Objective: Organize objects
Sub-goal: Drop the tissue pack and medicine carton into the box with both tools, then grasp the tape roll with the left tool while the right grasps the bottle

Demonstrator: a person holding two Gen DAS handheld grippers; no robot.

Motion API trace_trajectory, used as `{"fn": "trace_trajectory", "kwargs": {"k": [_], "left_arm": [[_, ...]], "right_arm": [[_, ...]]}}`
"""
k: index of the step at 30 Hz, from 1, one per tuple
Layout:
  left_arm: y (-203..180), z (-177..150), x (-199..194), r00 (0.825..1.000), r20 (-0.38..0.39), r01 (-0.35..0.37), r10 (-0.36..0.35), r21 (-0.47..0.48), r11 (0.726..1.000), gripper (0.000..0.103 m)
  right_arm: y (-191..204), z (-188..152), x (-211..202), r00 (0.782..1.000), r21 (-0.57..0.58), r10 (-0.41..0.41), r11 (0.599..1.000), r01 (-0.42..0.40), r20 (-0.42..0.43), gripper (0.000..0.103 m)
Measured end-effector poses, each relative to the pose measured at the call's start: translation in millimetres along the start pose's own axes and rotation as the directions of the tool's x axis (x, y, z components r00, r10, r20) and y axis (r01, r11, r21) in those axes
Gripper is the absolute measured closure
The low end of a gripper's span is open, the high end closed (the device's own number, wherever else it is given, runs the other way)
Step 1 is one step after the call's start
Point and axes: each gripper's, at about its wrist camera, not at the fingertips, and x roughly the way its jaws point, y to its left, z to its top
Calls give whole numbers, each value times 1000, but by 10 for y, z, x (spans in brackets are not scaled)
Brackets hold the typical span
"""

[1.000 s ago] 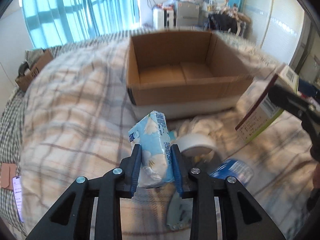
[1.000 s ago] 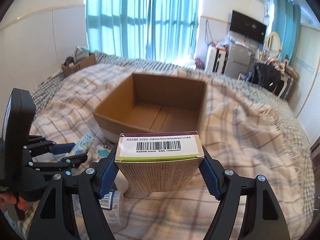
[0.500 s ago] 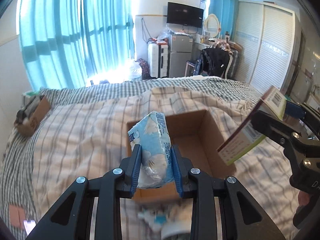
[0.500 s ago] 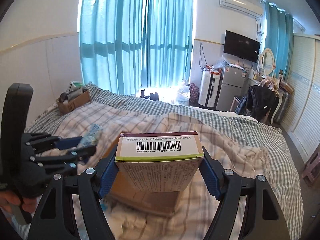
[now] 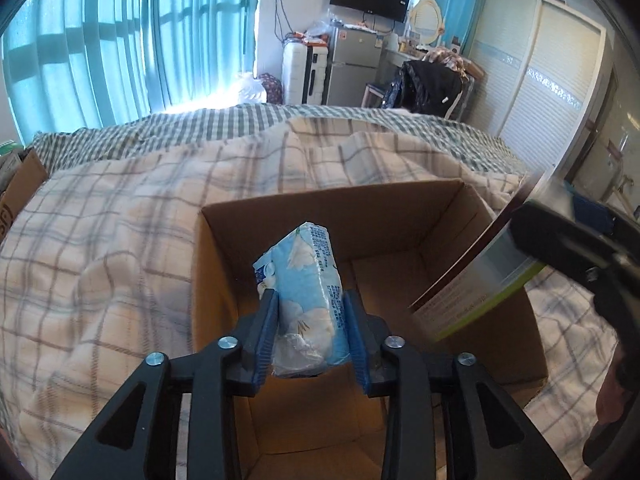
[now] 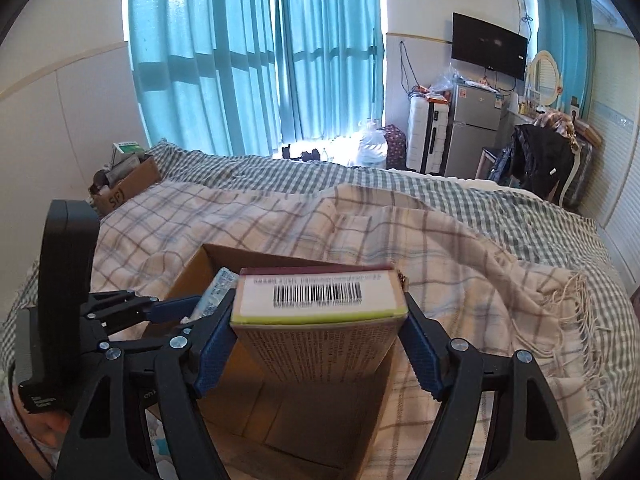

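Grippers both loaded; left gripper (image 5: 311, 330) has its blue-padded jaws clamped on a light-blue plastic tissue pack (image 5: 304, 292), pack upright between the pads; right gripper (image 6: 320, 354) has jaws spread wide around a rectangular cardboard medicine box with green edge and barcode (image 6: 318, 320), pads touching both short sides.

Delta vs 0.5 s ago: both tools have moved forward and down over the open brown cardboard box (image 5: 400, 216) sitting on the beige plaid blanket (image 5: 100, 240); before, the box lay ahead and below; now its interior sits directly under the tissue pack and fills the lower left-wrist view; the clutter on the blanket in front of the box is out of that view.

Right-wrist view: medicine box now hangs above the carton floor, barcode face slightly blurred; left gripper (image 6: 172, 308) with tissue pack (image 6: 216, 292) is just beside it at left, closer than before; neither item touches the carton floor as far as visible.

Grips unchanged across frames.
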Motion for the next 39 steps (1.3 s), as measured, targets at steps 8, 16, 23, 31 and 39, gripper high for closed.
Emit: {"fn": "trace_trajectory", "kwargs": {"k": [8, 16, 23, 31, 39], "left_arm": [[-100, -53, -641, 996, 75, -52, 50, 14, 999, 30], [-84, -409, -1666, 981, 178, -85, 83, 4, 996, 8], [74, -998, -2079, 973, 192, -131, 128, 4, 991, 0], [414, -1635, -2011, 974, 112, -191, 199, -80, 978, 0], [506, -1780, -1920, 971, 116, -204, 211, -71, 976, 0]], "right_arm": [[22, 48, -542, 998, 10, -52, 999, 51, 42, 16], [315, -117, -1534, 988, -23, -125, 992, 127, 88, 5], [678, -609, -1940, 983, -44, -160, 985, 165, 90, 0], [1151, -1258, -1614, 992, -113, -111, 988, 104, -59, 0], [1393, -1694, -1056, 976, -159, -55, 987, 21, -211, 0]]}}
